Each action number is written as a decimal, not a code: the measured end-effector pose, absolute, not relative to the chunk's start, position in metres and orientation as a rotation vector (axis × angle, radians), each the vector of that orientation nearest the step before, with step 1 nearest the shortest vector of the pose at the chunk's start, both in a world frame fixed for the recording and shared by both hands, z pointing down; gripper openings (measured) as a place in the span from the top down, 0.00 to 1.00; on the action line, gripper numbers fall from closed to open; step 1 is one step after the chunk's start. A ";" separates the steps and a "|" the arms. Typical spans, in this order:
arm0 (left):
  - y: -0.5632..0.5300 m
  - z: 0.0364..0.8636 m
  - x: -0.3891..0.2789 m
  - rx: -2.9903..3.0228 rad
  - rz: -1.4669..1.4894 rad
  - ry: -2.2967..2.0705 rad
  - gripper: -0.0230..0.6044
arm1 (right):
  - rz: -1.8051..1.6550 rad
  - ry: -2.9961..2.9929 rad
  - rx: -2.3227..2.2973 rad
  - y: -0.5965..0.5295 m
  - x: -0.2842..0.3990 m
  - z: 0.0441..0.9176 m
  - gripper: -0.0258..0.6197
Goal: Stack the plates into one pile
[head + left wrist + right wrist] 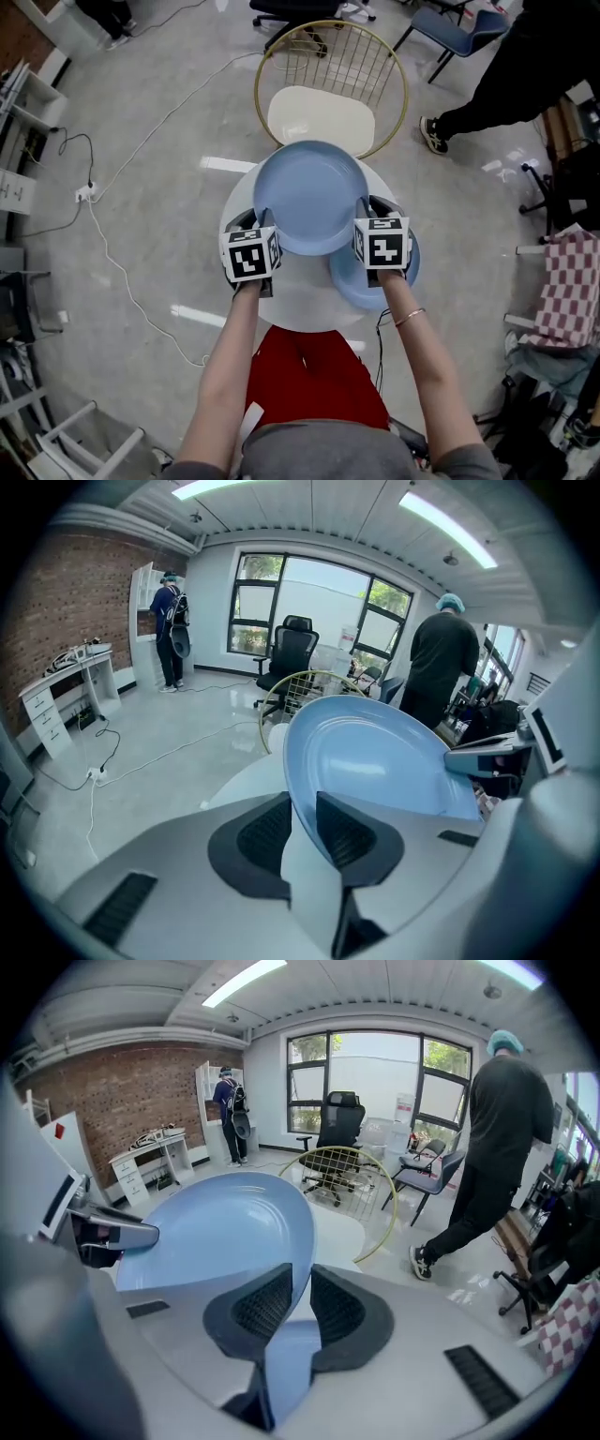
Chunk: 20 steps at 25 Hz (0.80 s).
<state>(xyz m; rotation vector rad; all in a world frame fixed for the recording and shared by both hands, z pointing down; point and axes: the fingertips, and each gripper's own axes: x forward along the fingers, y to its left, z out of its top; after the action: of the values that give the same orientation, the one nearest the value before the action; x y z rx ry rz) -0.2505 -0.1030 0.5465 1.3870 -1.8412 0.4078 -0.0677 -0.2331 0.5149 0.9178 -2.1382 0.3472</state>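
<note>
- one pale blue plate [309, 197] is held between both tools, over the far half of the round white desk [291, 309].
- left hand-held gripper [263, 222]: clenched on the plate's left rim; in the left gripper view the rim is seen pinched between the two dark pads [345, 834].
- right hand-held gripper [369, 212]: clenched on the plate's right rim, the rim wedged between its pads in the right gripper view.
- the plate is seen raised off the desk in the gripper views.
- second blue plate [354, 284]: lies flat on the desk at near right, partly covered by the held plate and the right hand-held gripper.
- chair [322, 117] with a gold wire back is noted just beyond the desk; a person [511, 80] in dark clothes is seen at far right.
</note>
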 end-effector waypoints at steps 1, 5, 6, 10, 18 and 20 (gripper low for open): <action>-0.105 0.544 -0.245 1.408 0.416 -1.830 0.82 | 0.353 -2.135 0.940 -0.231 -0.060 0.512 0.84; -0.113 0.538 -0.220 1.497 0.457 -1.787 0.82 | 0.389 -2.113 1.035 -0.223 -0.025 0.505 0.84; -0.115 0.537 -0.214 1.520 0.469 -1.775 0.82 | 0.399 -2.104 1.058 -0.220 -0.016 0.504 0.84; -0.122 0.534 -0.187 1.612 0.520 -1.711 0.81 | 0.448 -2.060 1.158 -0.209 0.020 0.503 0.84; -0.132 0.531 -0.118 1.767 0.615 -1.590 0.81 | 0.543 -1.972 1.339 -0.183 0.101 0.503 0.84; -0.134 0.532 -0.103 1.798 0.640 -1.561 0.81 | 0.569 -1.953 1.377 -0.176 0.118 0.505 0.84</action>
<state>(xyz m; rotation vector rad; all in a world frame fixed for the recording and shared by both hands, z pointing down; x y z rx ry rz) -0.1029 -0.1337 0.5324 1.7982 -1.5615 0.6399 0.1183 -0.1756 0.5052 1.3766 -1.9528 0.5693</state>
